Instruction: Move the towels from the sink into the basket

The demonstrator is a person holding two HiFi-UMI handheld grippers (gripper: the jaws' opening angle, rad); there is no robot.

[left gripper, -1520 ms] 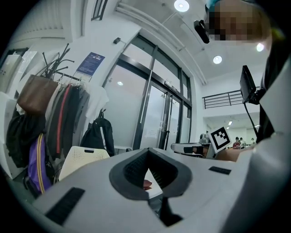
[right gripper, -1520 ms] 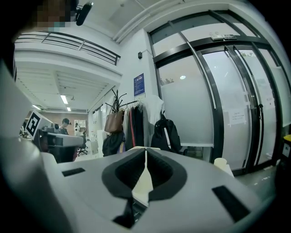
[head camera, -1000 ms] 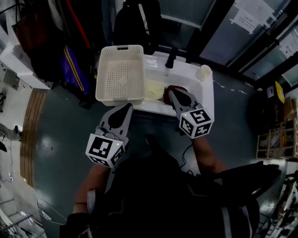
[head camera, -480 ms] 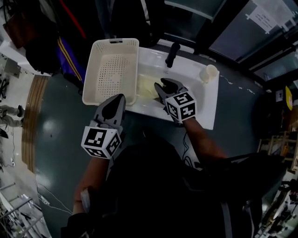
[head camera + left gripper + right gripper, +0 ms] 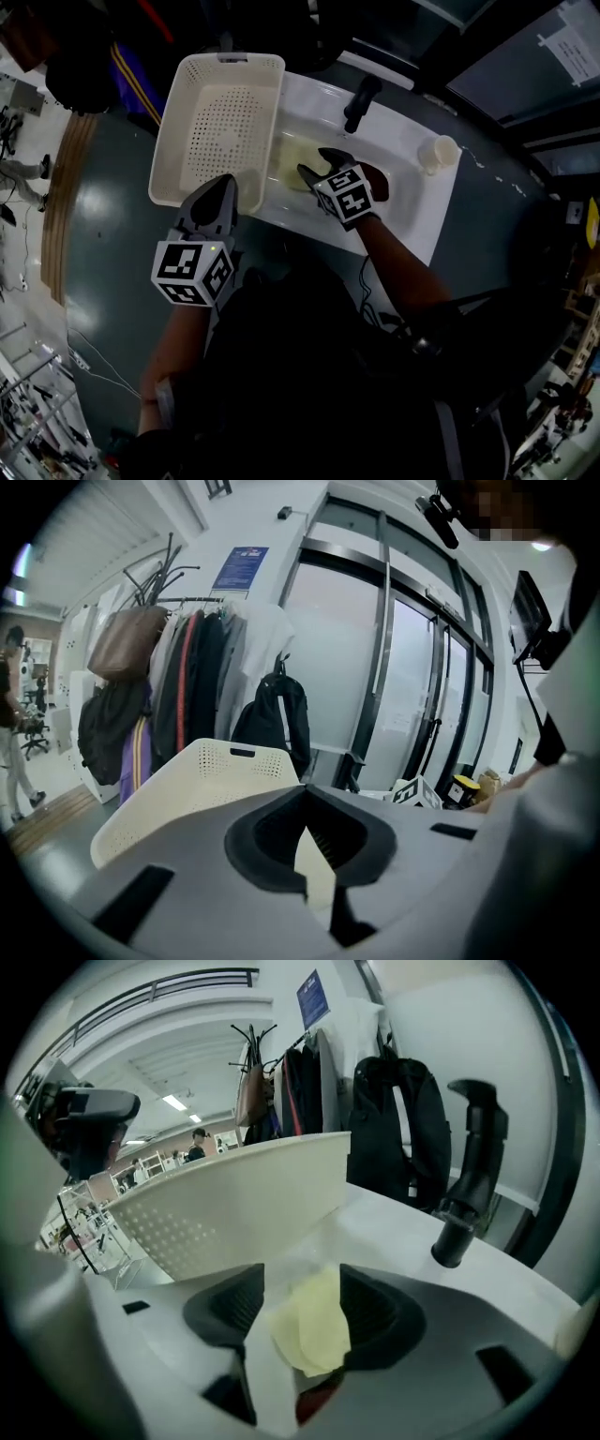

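The basket [image 5: 187,112] beside the sink [image 5: 408,206] is empty; the yellow towel [image 5: 289,152] and red towel [image 5: 378,178] lie in the sink. My right gripper [image 5: 314,166], jaws just opening wide, frames the yellow one ungripped; my left gripper [image 5: 223,187] is closed, empty.

Seen from the head, the room is dim; we find the white sink [image 5: 415,208] and pale basket [image 5: 220,122] brightest, and the floor [image 5: 103,244] at nine o'clock carries a dull sheen. The person's clothing [image 5: 319,375] at six o'clock is almost black. Both gripper views bulge, with dark corners. Strip lights [image 5: 173,1102] glow at ten o'clock in the right one; its nearest parts seem slightly soft.
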